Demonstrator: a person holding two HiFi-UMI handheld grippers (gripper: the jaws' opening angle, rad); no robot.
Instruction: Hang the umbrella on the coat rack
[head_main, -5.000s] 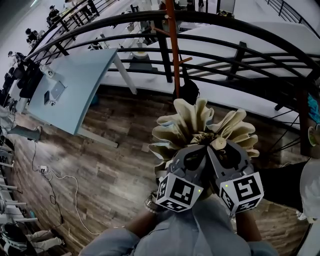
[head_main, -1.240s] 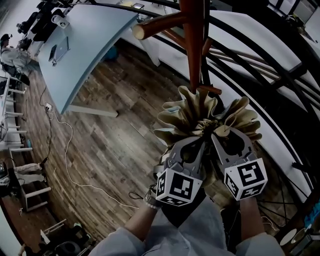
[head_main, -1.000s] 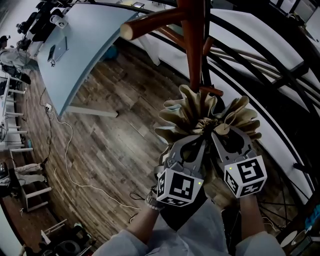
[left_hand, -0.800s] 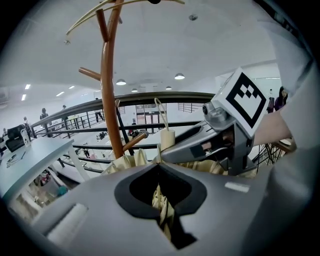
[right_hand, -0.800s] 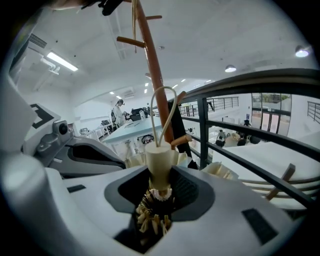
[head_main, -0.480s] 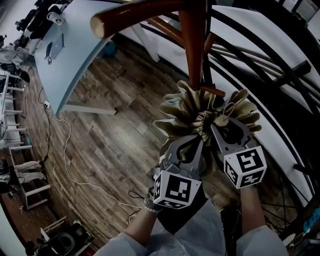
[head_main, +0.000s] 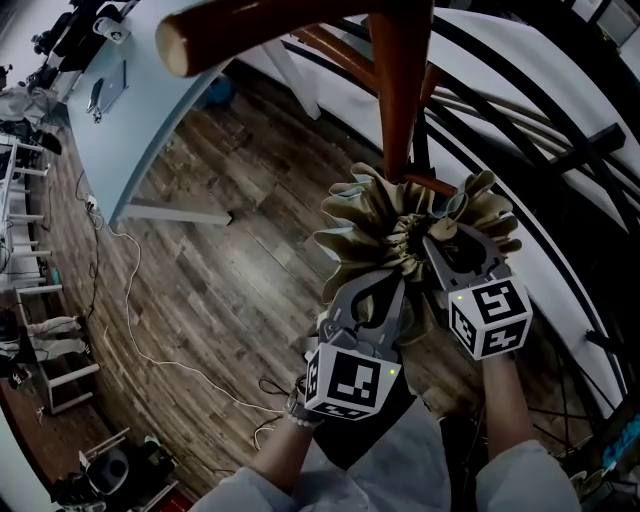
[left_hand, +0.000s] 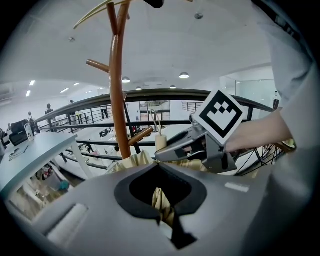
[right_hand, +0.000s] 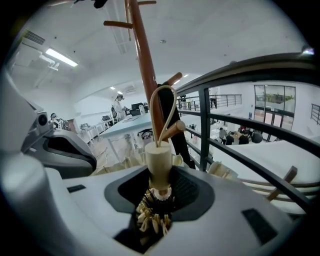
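Umbrella (head_main: 368, 225), handle end and loop foremost, pointing at coat rack (head_main: 400, 100) pole. Right gripper (head_main: 443, 250) fingers clasp its handle; left gripper (head_main: 385, 292) fingers pinch canopy fabric. Railing (right_hand: 260, 64) beyond.

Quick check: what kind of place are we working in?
Probably an open-plan office or lab, on a mezzanine: a long pale-blue desk, a black railing overlooking a lower floor, and a wooden coat rack.

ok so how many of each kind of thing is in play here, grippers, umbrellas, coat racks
umbrella: 1
coat rack: 1
grippers: 2, the left gripper and the right gripper, both closed on the umbrella
total: 4
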